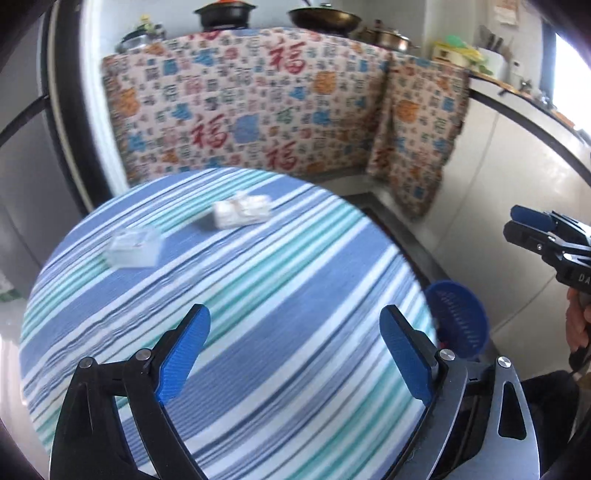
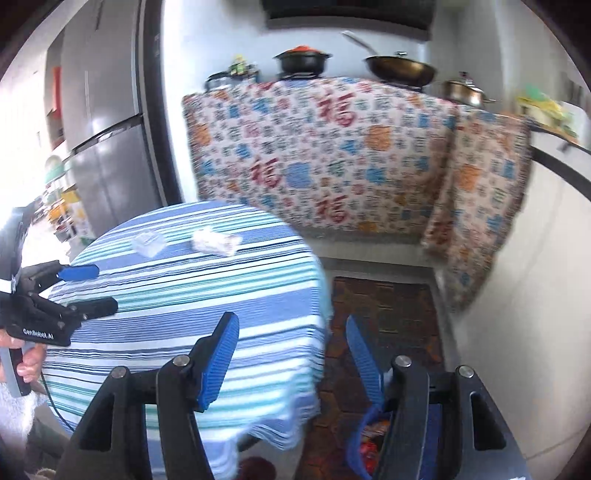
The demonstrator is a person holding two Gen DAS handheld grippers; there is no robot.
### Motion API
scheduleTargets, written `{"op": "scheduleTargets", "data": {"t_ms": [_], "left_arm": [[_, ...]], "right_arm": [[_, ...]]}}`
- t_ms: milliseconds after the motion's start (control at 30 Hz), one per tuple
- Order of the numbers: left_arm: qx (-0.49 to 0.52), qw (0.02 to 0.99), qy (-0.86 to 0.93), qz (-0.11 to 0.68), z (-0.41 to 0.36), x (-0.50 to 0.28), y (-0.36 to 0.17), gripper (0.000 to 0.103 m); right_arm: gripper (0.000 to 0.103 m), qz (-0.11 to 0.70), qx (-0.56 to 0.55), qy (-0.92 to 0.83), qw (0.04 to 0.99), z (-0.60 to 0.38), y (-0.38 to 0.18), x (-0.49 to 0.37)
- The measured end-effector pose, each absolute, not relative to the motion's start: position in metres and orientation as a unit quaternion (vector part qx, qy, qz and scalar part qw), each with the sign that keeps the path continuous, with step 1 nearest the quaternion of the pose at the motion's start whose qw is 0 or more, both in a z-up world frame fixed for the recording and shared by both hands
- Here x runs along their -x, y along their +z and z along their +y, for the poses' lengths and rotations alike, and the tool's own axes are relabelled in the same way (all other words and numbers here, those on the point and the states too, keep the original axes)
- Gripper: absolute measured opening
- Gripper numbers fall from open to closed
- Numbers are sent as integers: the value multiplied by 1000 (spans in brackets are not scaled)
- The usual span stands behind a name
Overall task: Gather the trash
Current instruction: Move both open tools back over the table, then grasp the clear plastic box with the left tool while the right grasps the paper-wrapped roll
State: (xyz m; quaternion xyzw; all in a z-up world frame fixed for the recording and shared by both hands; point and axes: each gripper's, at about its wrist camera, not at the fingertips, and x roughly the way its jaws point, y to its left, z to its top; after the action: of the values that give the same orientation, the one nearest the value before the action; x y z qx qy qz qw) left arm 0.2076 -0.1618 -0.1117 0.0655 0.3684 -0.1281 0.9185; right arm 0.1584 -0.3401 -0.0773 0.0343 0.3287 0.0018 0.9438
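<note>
Left gripper (image 1: 294, 328): blue-padded jaws spread wide, nothing between them, poised above the near part of the striped tablecloth (image 1: 258, 295). Seen also from the right wrist view at far left (image 2: 88, 288), gripped by a hand (image 2: 31, 360).

Right gripper (image 2: 291, 350): jaws parted to a middling gap, empty, hanging over the table edge and the floor beside it. Seen from the left wrist view at far right (image 1: 517, 221), held by a hand (image 1: 578, 321).

Round table, blue, teal and white stripes: directly beneath and ahead of the left gripper; to the left of the right gripper.

White crumpled packet (image 1: 242, 212): on the cloth, well ahead of the left gripper, toward the far edge. Blurred; contents not readable.

Clear plastic box (image 1: 135, 247): on the cloth, ahead and left of the left gripper, beside the packet but apart from it.

Blue slatted basket (image 1: 458, 319): on the floor just right of the left gripper's right finger; directly below the right gripper, red and orange wrappers (image 2: 369, 443) visible inside.

Patterned cloth (image 1: 258, 107): draped over the counter front, beyond the table.

Black pot (image 1: 225, 14), wok (image 1: 325, 18), steel pot (image 1: 388, 38): on the counter top, far ahead.

Grey refrigerator (image 2: 107, 140): far left of the right gripper.
</note>
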Motion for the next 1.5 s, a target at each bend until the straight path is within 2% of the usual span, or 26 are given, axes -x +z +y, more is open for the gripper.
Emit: {"op": "scheduleTargets", "data": {"t_ms": [233, 500, 600, 700, 733, 967, 1200, 1333, 1500], "left_arm": [[-9, 917, -12, 399, -53, -248, -159, 94], [1, 895, -2, 447, -40, -308, -206, 94], [-21, 897, 7, 442, -53, -322, -209, 94], [-24, 898, 30, 439, -58, -331, -212, 102], [-19, 897, 38, 439, -57, -334, -212, 103], [64, 881, 102, 457, -57, -367, -199, 101], [113, 874, 258, 396, -58, -425, -159, 102], [111, 847, 314, 414, -60, -456, -171, 102], [128, 822, 340, 438, -52, -458, -194, 101]], "right_arm": [[62, 377, -10, 62, 924, -247, -136, -233], [62, 422, -4, 64, 904, -216, -187, -268], [62, 427, 5, 62, 902, -213, -193, -267], [62, 436, 14, 58, 898, -210, -198, -270], [66, 429, 10, 58, 901, -212, -199, -269], [67, 416, 6, 53, 908, -213, -199, -267], [67, 415, 5, 53, 908, -214, -199, -268], [67, 415, 2, 58, 908, -215, -198, -267], [68, 415, 3, 66, 908, -215, -197, -267]]}}
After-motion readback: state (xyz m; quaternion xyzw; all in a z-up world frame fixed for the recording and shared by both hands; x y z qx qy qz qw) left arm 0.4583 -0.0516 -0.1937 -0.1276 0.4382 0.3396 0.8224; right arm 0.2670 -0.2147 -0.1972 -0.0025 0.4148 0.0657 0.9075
